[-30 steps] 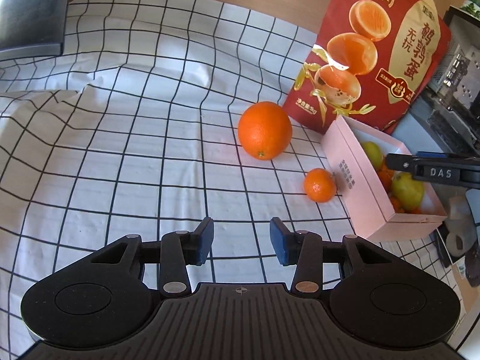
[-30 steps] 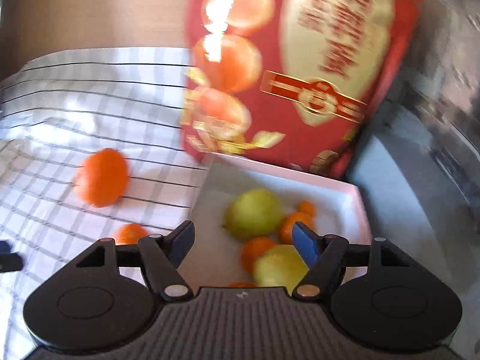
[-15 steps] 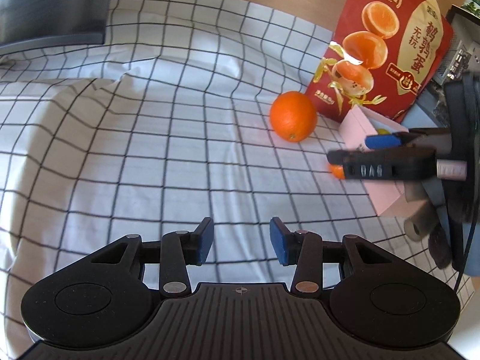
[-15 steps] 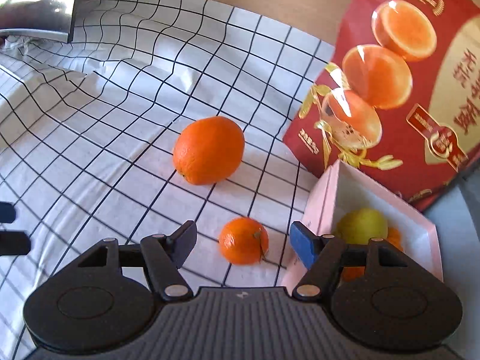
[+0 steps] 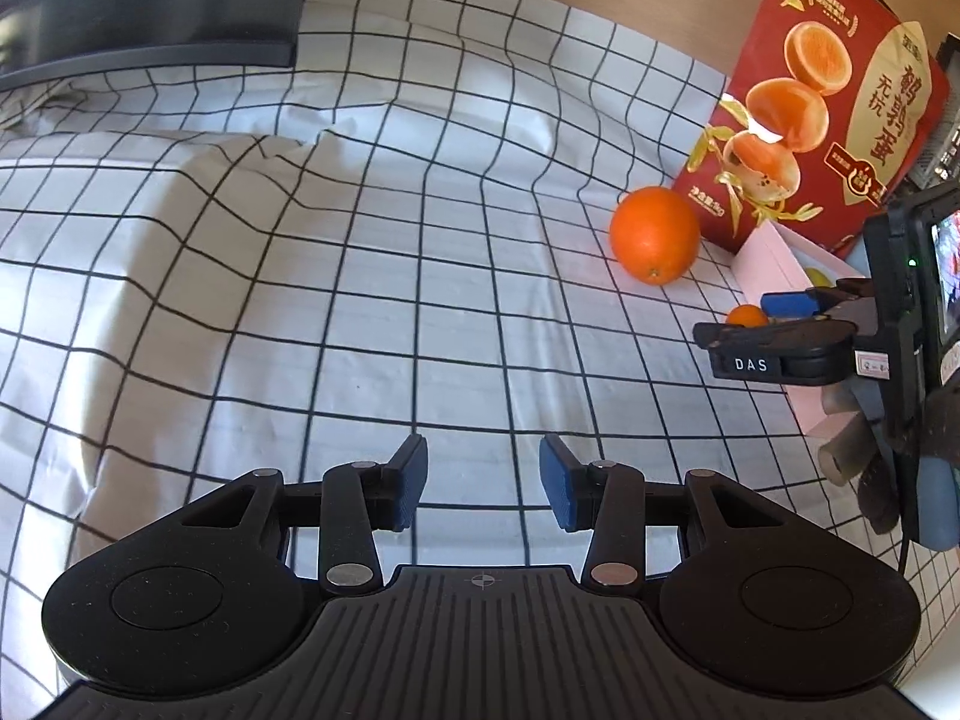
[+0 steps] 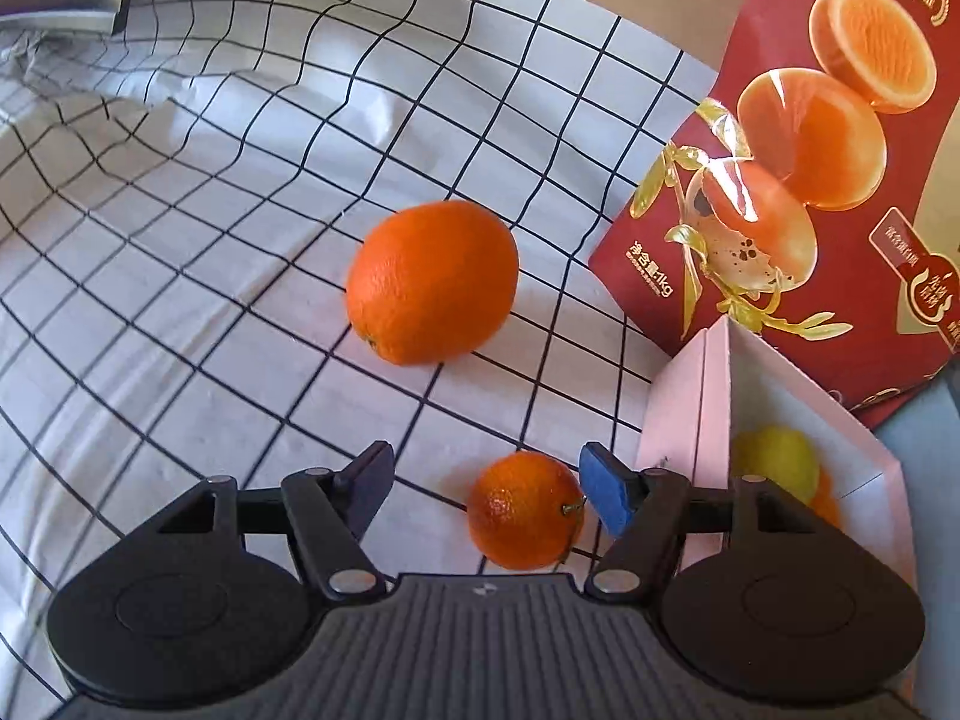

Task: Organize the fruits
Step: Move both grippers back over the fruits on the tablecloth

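Right gripper [image 6: 483, 489] jaws parted around small mandarin [image 6: 525, 510], left gripper [image 5: 483, 483] jaws open, empty, right view alone shows yellow fruit [image 6: 777, 459]

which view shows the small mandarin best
The right wrist view: the small mandarin lies whole and close between the right gripper fingers. In the left wrist view it is a distant sliver, mostly hidden behind that gripper.

A white cloth with a black grid [image 5: 372, 276] lies rumpled under everything. A red printed bag [image 6: 840, 168] stands at its far edge, and a dark object [image 5: 156, 0], perhaps a box, sits far left.
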